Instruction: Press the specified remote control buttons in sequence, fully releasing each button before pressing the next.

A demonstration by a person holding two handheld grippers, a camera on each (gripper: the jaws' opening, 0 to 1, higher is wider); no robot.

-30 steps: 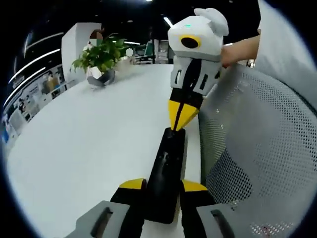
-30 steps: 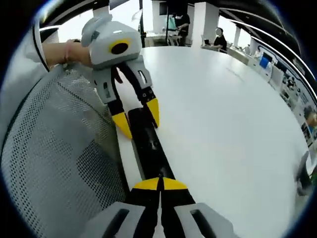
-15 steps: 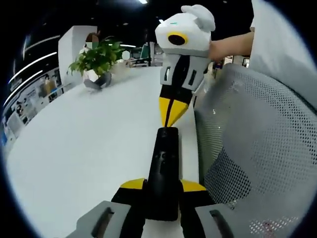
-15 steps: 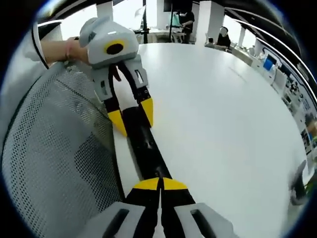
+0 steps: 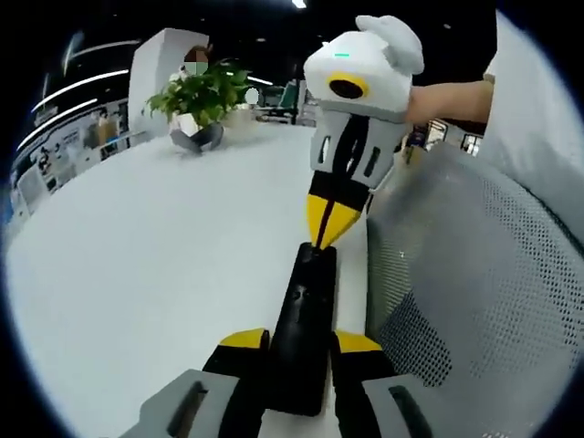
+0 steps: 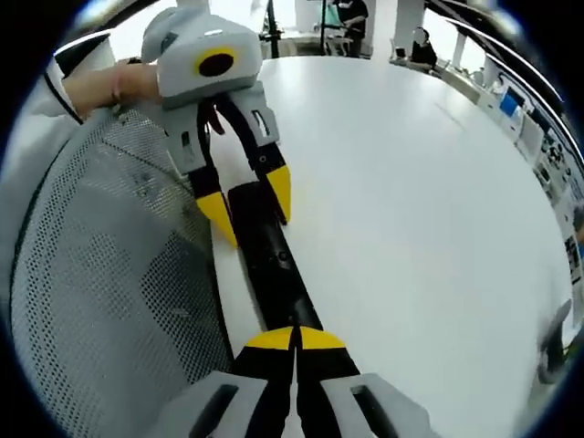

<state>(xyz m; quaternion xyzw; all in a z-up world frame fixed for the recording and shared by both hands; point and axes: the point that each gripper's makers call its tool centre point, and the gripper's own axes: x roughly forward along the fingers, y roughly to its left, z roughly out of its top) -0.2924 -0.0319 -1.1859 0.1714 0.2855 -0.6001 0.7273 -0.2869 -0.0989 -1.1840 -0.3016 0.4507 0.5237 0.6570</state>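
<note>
A long black remote control [image 5: 306,315] lies along the white table's edge. My left gripper [image 5: 301,341] is shut on its near end, with a yellow-tipped jaw on each side. My right gripper [image 5: 321,239] comes down from above, shut, and its pointed tips rest on the remote's far end. In the right gripper view the shut right gripper [image 6: 294,332] meets the remote control [image 6: 272,265] at the bottom. Further up, the left gripper [image 6: 251,208] straddles the remote's other end. I cannot make out which button lies under the tips.
The white table [image 5: 137,255] stretches away to the left, with a potted plant [image 5: 203,99] at its far side. A grey mesh chair back [image 5: 474,274] stands close beside the remote. A person's hand [image 5: 447,96] holds the right gripper.
Both views have shifted a little with the hands. The right gripper's shut tips stay at the remote's end, and the left jaws keep their hold.
</note>
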